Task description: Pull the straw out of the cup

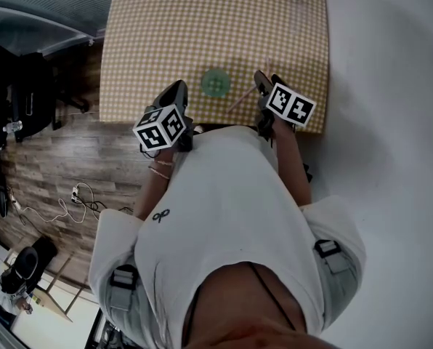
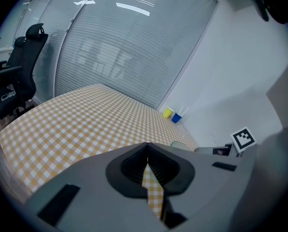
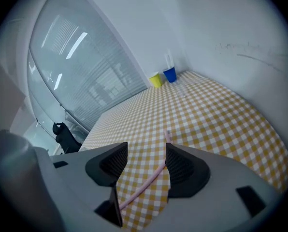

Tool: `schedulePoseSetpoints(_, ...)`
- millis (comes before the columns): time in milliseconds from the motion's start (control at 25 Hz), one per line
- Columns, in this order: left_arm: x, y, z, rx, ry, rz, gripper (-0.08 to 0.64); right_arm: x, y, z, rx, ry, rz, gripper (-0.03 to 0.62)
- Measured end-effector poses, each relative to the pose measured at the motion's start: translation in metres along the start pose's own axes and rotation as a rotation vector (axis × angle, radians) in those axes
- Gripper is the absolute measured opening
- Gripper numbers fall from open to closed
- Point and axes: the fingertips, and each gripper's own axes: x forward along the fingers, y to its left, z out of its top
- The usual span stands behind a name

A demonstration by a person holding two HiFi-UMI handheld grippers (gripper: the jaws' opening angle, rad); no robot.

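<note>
Now right gripper (image 3: 145, 151) agape over straw (image 3: 150, 180)

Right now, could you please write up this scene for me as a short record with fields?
surface: checked cloth
cup: green, near the front edge of the cloth, no straw in it
straw: pink, lying flat on the cloth to the right of the cup
left gripper: jaws together, nothing between them
right gripper: jaws apart above the straw, pads not pressing it
far end: yellow cup and blue cup side by side
</note>
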Motion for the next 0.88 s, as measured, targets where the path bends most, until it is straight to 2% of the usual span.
schedulePoseSetpoints(240, -0.002, -0.008, 0.005, 0.027, -0.008, -0.032, 0.008, -0.018, 0.022, 0.013, -0.067, -0.046, 0.039, 0.225)
schedulePoseSetpoints(480, -0.015, -0.026, 0.02, 0.063, -0.091, -0.1, 0.008, -0.037, 0.043, 0.017, -0.116, -0.097, 0.067, 0.225)
schedulePoseSetpoints(640, -0.019, -0.032, 0.023, 0.104, -0.098, -0.08, 0.008, -0.053, 0.061, 0.022, -0.244, -0.156, 0.066, 0.225)
schedulePoseSetpoints(800, -0.027, -0.051, 0.028, 0.19, -0.111, -0.124, 0.008, -0.075, 0.083, 0.03, -0.351, -0.235, 0.052, 0.225)
schedulePoseSetpoints(880, -0.029, -0.059, 0.028, 0.195, -0.118, -0.147, 0.008, -0.082, 0.092, 0.029, -0.393, -0.266, 0.061, 0.225)
